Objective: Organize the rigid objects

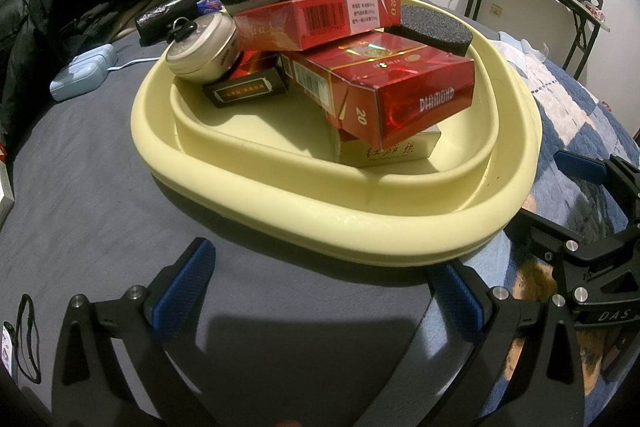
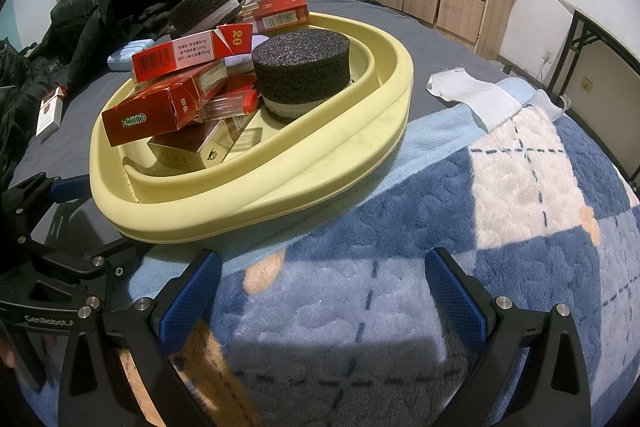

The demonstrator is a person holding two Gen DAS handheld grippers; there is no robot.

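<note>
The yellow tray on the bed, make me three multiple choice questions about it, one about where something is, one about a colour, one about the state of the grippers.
1. Where does the DIAMOND box lie?
A. in the yellow tray, on another pack
B. on the blanket
C. under the jacket

2. What colour are the gripper finger pads?
A. red
B. blue
C. yellow

3. How do the left gripper and right gripper stand?
A. both shut on packs
B. one holds the tray
C. both open, holding nothing

Answers: 1 A, it rests tilted on a pale pack inside the tray. 2 B, the pads show blue in both wrist views. 3 C, each pair of fingers stands wide apart short of the rim.
</note>
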